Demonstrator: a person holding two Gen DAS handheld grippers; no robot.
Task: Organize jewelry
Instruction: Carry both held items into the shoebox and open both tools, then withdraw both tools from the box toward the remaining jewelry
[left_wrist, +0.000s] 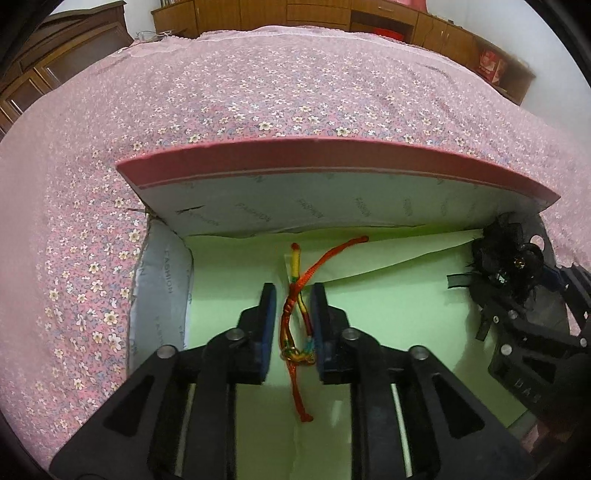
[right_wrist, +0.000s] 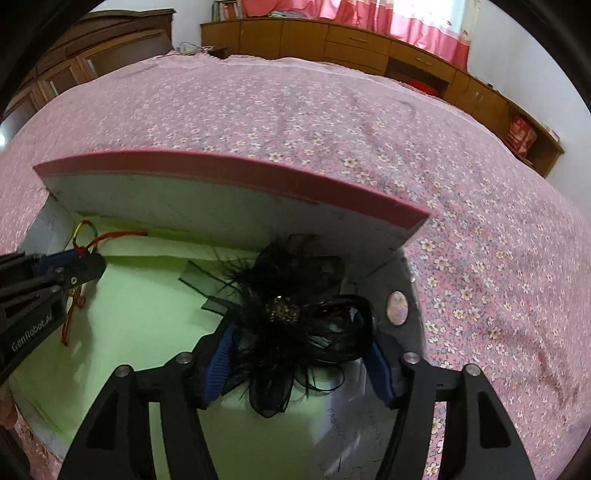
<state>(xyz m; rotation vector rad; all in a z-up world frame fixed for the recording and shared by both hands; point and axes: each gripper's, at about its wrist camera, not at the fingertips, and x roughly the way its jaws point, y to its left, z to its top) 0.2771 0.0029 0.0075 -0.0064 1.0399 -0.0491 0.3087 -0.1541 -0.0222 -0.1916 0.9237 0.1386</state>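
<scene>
Both grippers are down inside the open box (left_wrist: 332, 166), a pink-edged box whose raised wall carries grey "FASHION" lining, sitting on a pink floral bedspread (left_wrist: 258, 92). The floor of the box is lined with pale green paper (left_wrist: 388, 314).

Over on the left gripper (left_wrist: 293, 291), the two blue pads stand a little apart, and the red braided cord bracelet (left_wrist: 295, 314) lies between them on the green paper. No pinch there: daylight shows on both sides of the cord, and its red tails run out past the fingertips toward the back wall and back toward the camera. The knotted bit with yellow, green and a small ring sits low between the pads.

Now the right gripper (right_wrist: 299, 332), at the box's right end: jaws spread wide, straddling the black feathered hair accessory (right_wrist: 291, 295), a tangle of black mesh, feathers and a dark beaded centre. The blue fingers (right_wrist: 218, 362) flank it on either side, but the fluff hides the pads, so I cannot tell whether they press on it. It rests on the green paper beside the box's right wall, close to a small pink oval (right_wrist: 397, 302).
</scene>
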